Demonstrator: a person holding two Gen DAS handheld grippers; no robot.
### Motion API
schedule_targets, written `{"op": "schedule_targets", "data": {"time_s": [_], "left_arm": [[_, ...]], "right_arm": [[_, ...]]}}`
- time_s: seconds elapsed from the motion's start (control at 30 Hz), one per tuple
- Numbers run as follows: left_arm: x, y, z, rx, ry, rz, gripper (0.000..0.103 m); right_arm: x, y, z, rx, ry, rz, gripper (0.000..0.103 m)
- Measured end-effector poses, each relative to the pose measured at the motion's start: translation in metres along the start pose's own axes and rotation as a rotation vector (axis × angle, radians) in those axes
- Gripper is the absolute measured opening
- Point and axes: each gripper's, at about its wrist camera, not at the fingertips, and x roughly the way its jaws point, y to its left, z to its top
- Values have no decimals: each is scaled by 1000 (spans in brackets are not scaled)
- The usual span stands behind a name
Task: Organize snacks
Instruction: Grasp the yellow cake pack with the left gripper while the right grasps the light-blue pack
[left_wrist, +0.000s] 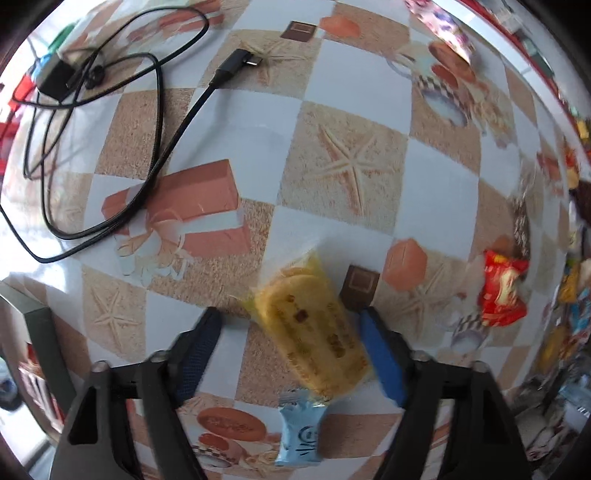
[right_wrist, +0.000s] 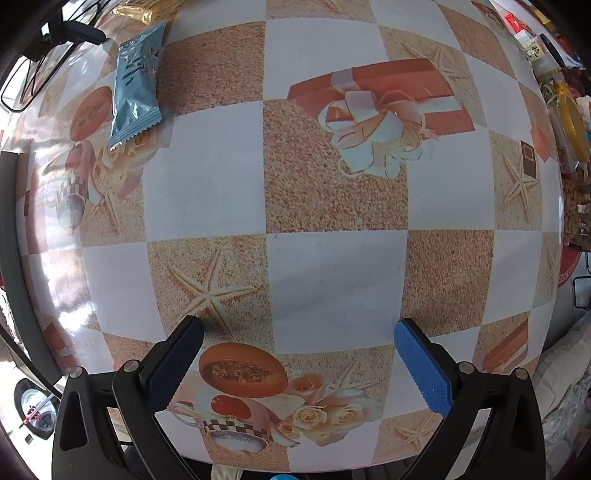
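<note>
A yellow cracker packet lies slanted on the patterned tablecloth. It sits between the fingers of my left gripper, which points straight down over it. The blue right pad is against the packet's edge, while the dark left pad stands well apart from it, so nothing is clamped. A small light-blue snack packet lies just below the yellow one, and it also shows at the upper left of the right wrist view as a blue packet. My right gripper hangs open over bare cloth, holding nothing.
A red snack packet lies to the right, and a blurred heap of mixed snacks fills the far right edge. A black cable with its plug loops across the upper left. More snacks and jars line the right rim.
</note>
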Motion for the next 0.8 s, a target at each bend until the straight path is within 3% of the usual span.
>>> {"op": "schedule_targets", "data": {"time_s": [0.1, 0.2, 0.4, 0.6, 0.73, 0.8], "left_arm": [[-5, -7, -11, 85, -42, 10, 43], [-3, -7, -30, 162, -43, 13, 41], [6, 14, -108, 276, -27, 15, 41], [15, 54, -189, 329, -5, 36, 40], [17, 73, -208, 344, -8, 27, 44], [20, 76, -208, 349, -5, 43, 57]], "right_arm": [[1, 1, 0, -3, 6, 0, 103], [1, 1, 1, -3, 12, 0, 103], [1, 1, 1, -7, 10, -1, 103], [0, 1, 1, -9, 2, -1, 103], [-1, 1, 1, -9, -7, -2, 103], [-1, 1, 1, -8, -11, -2, 103]]}}
